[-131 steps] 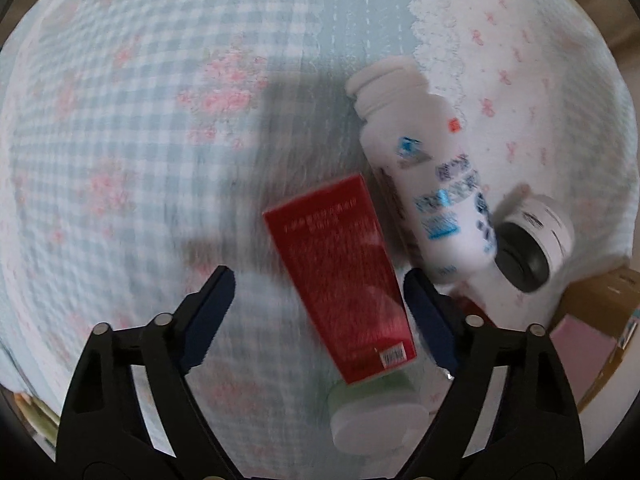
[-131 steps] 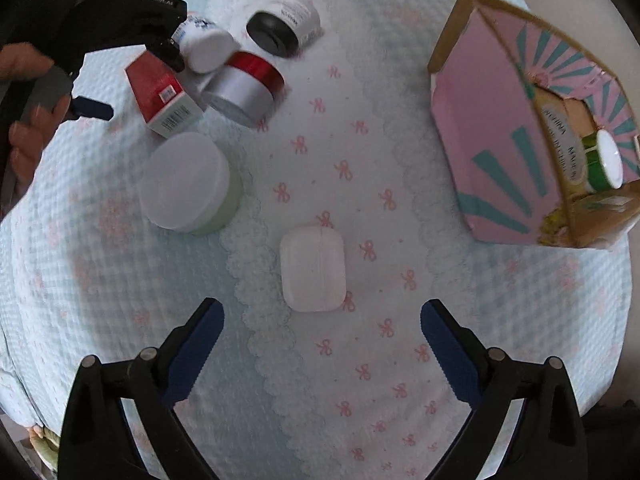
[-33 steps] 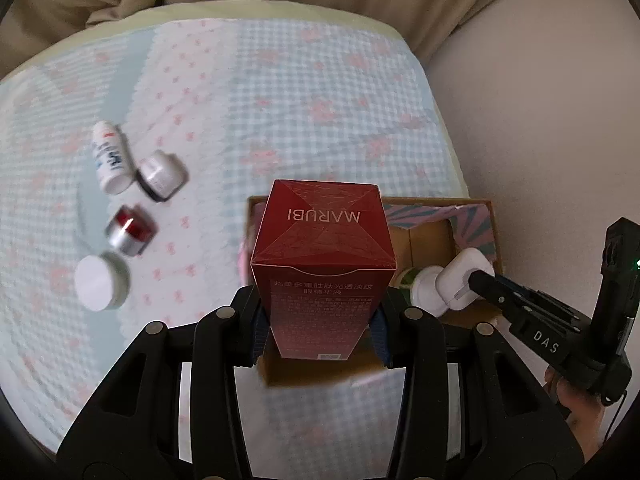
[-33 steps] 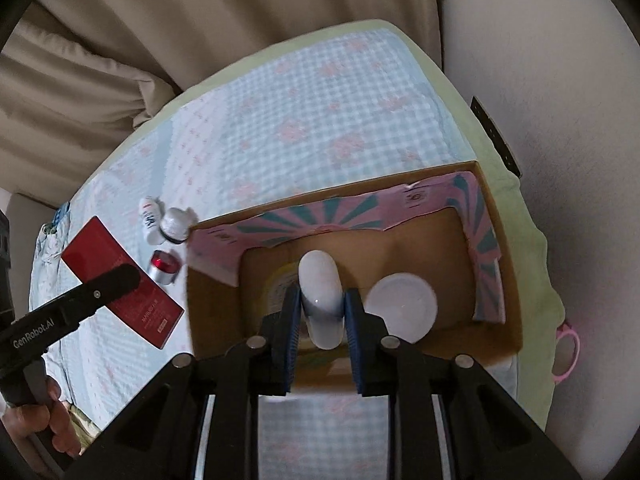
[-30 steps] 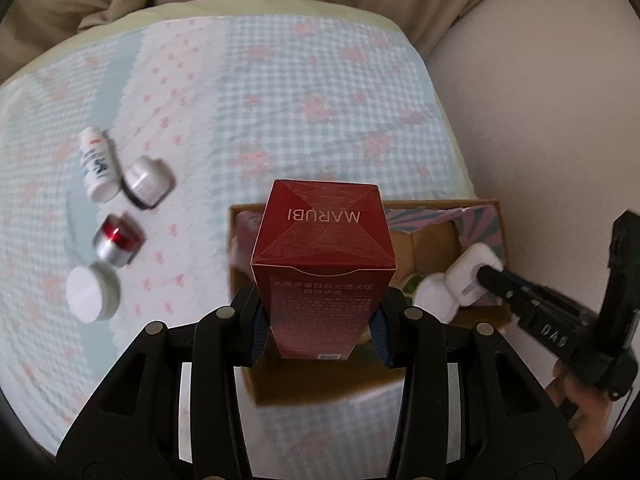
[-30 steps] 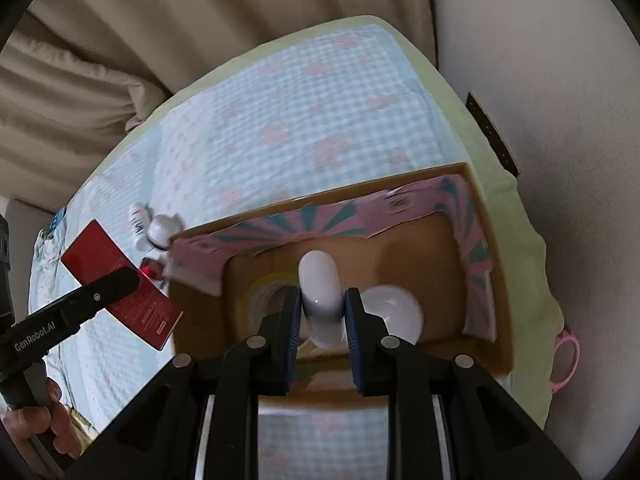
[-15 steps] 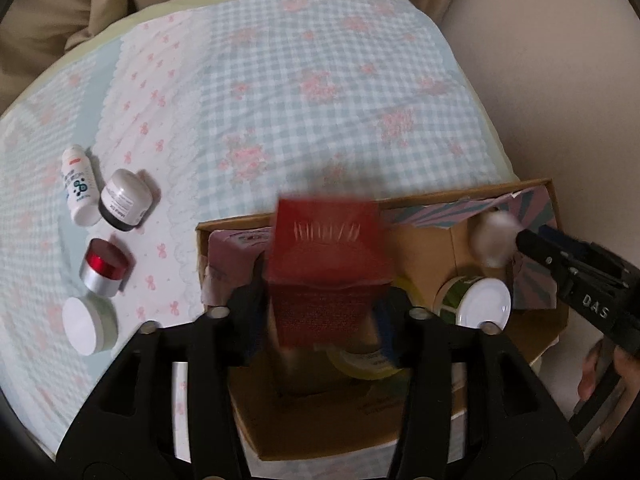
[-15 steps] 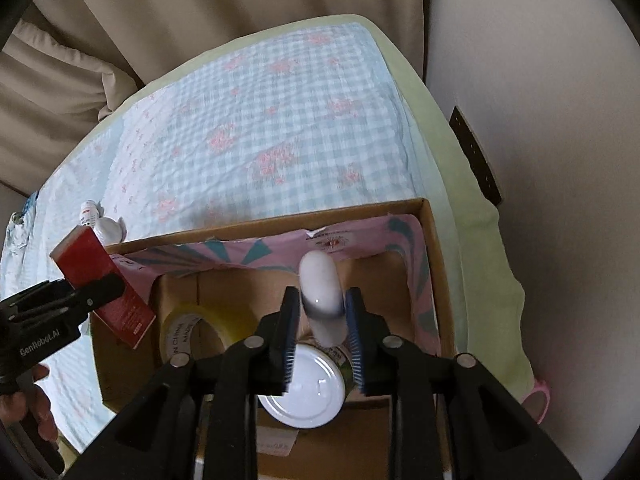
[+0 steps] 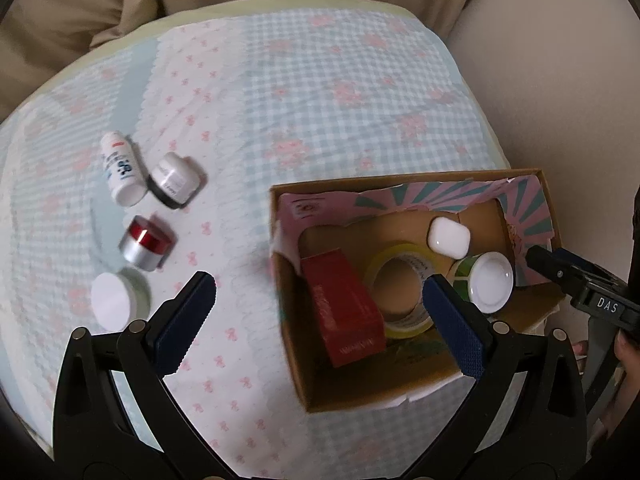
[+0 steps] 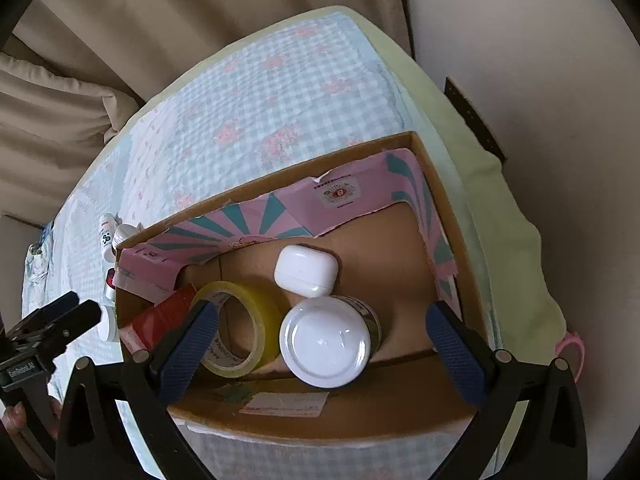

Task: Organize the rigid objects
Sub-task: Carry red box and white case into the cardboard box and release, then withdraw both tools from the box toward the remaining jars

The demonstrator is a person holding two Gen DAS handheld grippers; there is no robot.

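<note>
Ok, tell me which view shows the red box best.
The left wrist view: the red box lies in the cardboard box with its top and side visible. In the right wrist view only a corner shows, behind the tape roll.

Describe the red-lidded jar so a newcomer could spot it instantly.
Start at the cardboard box on the checked bedspread, then look at the four containers lying on the cloth to its left. The red-lidded jar sits between the black-capped white jar and the white-lidded green jar; only it has a silver body and shiny red lid.
</note>
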